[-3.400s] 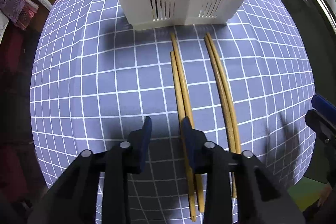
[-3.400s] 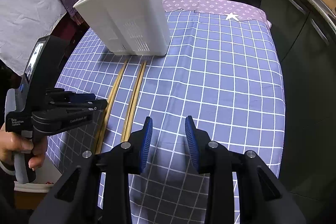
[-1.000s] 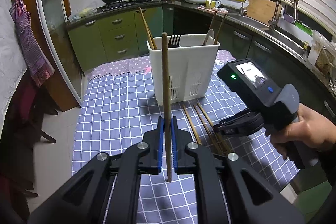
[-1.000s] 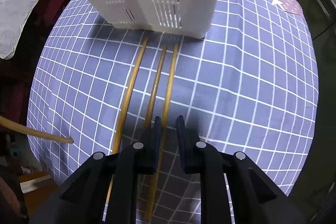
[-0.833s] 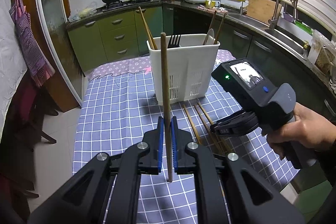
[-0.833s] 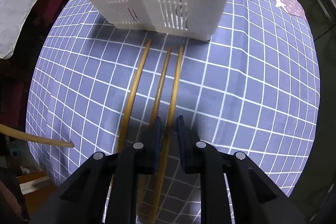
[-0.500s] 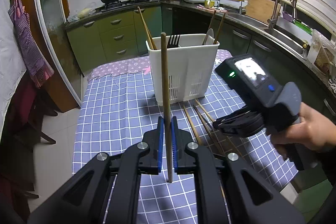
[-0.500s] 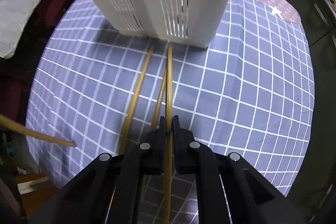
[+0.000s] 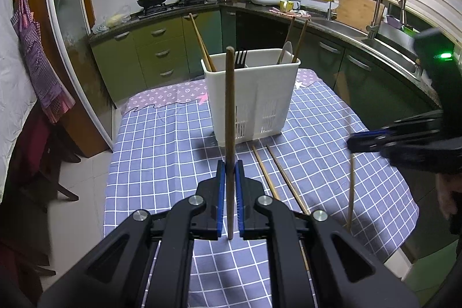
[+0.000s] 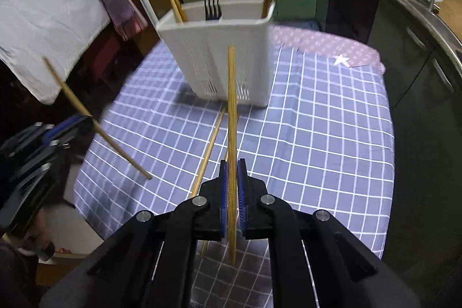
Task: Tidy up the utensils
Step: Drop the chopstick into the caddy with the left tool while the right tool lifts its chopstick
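Each gripper is clamped on one chopstick. The left gripper pinches a darker chopstick upright above the near half of the table; the right gripper pinches a paler chopstick lifted off the cloth. Two more chopsticks lie on the checked tablecloth, just in front of the white utensil caddy, which stands near the far edge. Bare cloth spreads to both sides; the table's left edge drops to the floor.
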A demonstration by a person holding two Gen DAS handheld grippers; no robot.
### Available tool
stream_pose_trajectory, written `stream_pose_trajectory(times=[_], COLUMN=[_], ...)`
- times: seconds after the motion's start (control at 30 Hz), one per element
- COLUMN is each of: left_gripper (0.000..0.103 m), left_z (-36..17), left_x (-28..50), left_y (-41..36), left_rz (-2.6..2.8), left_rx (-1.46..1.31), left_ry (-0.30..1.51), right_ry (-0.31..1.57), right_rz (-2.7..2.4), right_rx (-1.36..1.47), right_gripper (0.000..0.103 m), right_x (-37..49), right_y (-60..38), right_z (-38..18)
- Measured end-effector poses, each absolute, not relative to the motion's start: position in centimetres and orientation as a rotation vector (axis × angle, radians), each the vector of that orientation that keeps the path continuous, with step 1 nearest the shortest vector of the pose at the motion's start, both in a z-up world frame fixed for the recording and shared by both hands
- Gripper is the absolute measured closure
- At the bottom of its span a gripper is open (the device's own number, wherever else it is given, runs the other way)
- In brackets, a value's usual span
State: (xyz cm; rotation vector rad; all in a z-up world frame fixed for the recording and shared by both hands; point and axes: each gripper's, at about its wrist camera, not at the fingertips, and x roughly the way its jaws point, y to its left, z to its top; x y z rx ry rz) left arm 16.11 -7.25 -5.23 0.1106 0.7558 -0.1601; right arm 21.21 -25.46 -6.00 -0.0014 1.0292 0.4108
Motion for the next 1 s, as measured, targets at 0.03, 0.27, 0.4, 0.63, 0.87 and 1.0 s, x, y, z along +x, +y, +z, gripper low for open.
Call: stream_pose_trajectory(times=[0.03,0.27,0.4,0.63,0.87,1.0], left_gripper=[0.096,0.096,0.096,0.096,0.096,0.096], left_z=[-5.2,-4.8,-4.4,-2.7,2.2,6.3], left_x=[16.1,16.1,15.9,15.8,17.1,18.3], left_y=[-7.2,-7.3,-7.4,-7.9,-7.9,-8.2], left_rz=[-0.158,-0.149,-0.152,-0.17,-0.191,-0.178], left_rx=[0.111,0.121,0.121,0.127,0.113,0.13], left_ry=[0.756,0.753,0.751,0.734,0.683,0.583], right_ry=[1.007,0.959,0.954,0.944,0.942,0.94], right_rz=[0.41,0.397,0.4,0.415,0.421,0.425], right_rx=[0.008,0.03,0.042,0.037,0.045,0.048], right_gripper=[0.096,0.096,0.096,0.096,0.096,0.096], right_x=[20.6,19.0,19.1,19.0,19.1,18.9], right_y=[-26.0,-27.8,-28.2,-28.0,-28.2,-28.3], right_z=[-5.5,-4.5,-4.5,-4.2,-4.3,-4.4])
